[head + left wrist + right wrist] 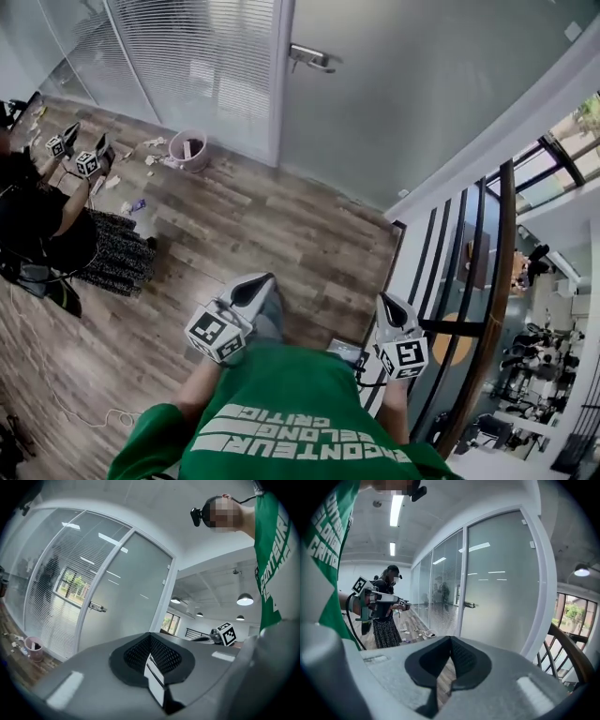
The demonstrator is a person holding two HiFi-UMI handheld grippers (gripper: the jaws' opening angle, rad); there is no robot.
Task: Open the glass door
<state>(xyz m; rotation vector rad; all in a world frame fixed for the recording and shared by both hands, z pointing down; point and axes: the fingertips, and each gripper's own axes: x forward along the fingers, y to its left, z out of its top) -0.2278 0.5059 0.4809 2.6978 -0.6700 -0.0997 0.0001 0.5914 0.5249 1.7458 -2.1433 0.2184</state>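
Ahead of me the frosted glass door (412, 94) sits closed in its white frame. Its metal lever handle (311, 58) is on the door's left edge, right beside the post. Both grippers are well short of it. A stretch of brown plank floor (281, 234) lies between them and the door's foot.

To the left of the door runs a glass wall (202, 66) backed by white slatted blinds. At its base, just left of the door post, stands a small pink bucket (190, 150). Scraps of litter (150, 155) are scattered on the planks beside it. Further left, well apart from the door, another person (37, 216) in dark clothes stands on the floor holding their own pair of marker-cube grippers. On my right a dark railing (495, 281) with a wooden top rail curves along the edge of the floor, close beside the right gripper, with a lower level visible past it.

The left gripper (150, 641) has its jaws drawn together, the dark ribbed pads meeting at the tips and gripping nothing. The right gripper (450, 644) is likewise closed and empty, and its view has the door and handle ahead and slightly to the right. The wearer's green shirt (291, 422) fills the bottom of the head view.

The room has white walls and a white ceiling, with strip lights (396, 506) overhead.
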